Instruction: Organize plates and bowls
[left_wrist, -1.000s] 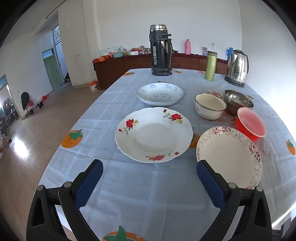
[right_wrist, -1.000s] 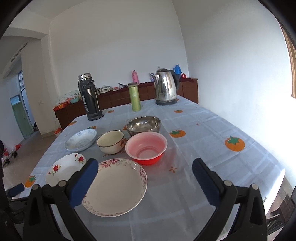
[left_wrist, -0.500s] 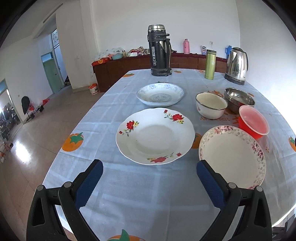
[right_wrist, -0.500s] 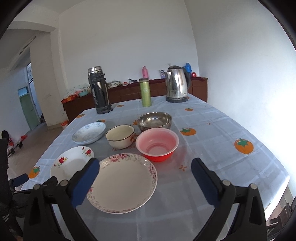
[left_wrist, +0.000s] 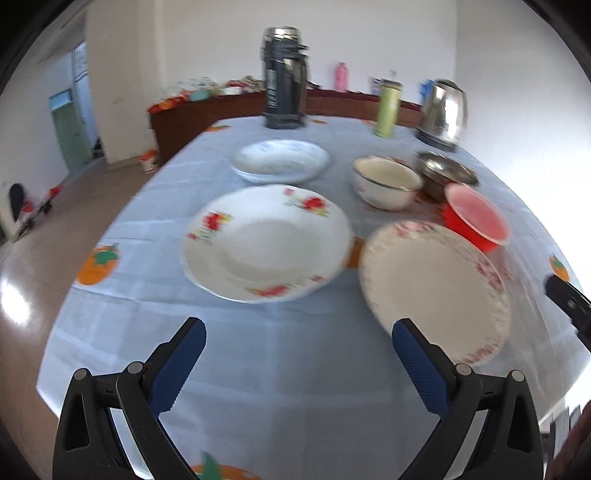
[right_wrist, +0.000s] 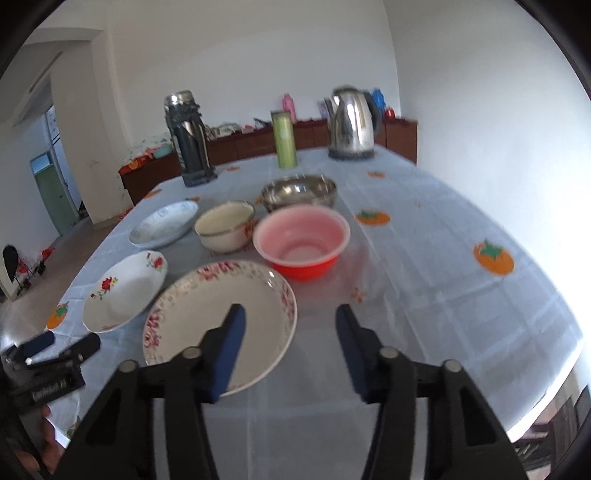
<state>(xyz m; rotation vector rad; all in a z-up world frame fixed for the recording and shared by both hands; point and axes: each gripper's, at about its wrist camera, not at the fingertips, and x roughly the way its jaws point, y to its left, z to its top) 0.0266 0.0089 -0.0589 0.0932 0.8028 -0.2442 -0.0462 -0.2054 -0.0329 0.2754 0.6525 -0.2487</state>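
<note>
Three plates lie on the table: a white plate with red flowers (left_wrist: 266, 243) (right_wrist: 123, 288), a pink-rimmed floral plate (left_wrist: 436, 288) (right_wrist: 221, 317) and a blue-patterned plate (left_wrist: 280, 160) (right_wrist: 164, 223). Behind them stand a cream bowl (left_wrist: 386, 181) (right_wrist: 225, 229), a steel bowl (left_wrist: 443, 175) (right_wrist: 299, 192) and a red bowl (left_wrist: 476, 218) (right_wrist: 301, 240). My left gripper (left_wrist: 297, 328) is open and empty, short of the flowered plate. My right gripper (right_wrist: 290, 312) hangs low with its jaws closing. The pink-rimmed plate's right rim lies between them, and the pads are clear of it.
A dark thermos (left_wrist: 284, 77), a green flask (left_wrist: 388, 107) and a steel kettle (left_wrist: 443, 110) stand at the table's far end. The blue tablecloth (right_wrist: 424, 295) stretches bare to the right. A wooden sideboard (right_wrist: 258, 142) lines the back wall.
My right gripper's jaws have narrowed from wide apart, and it has sunk toward the pink-rimmed plate. The left gripper has tipped a little; its jaws stay as wide.
</note>
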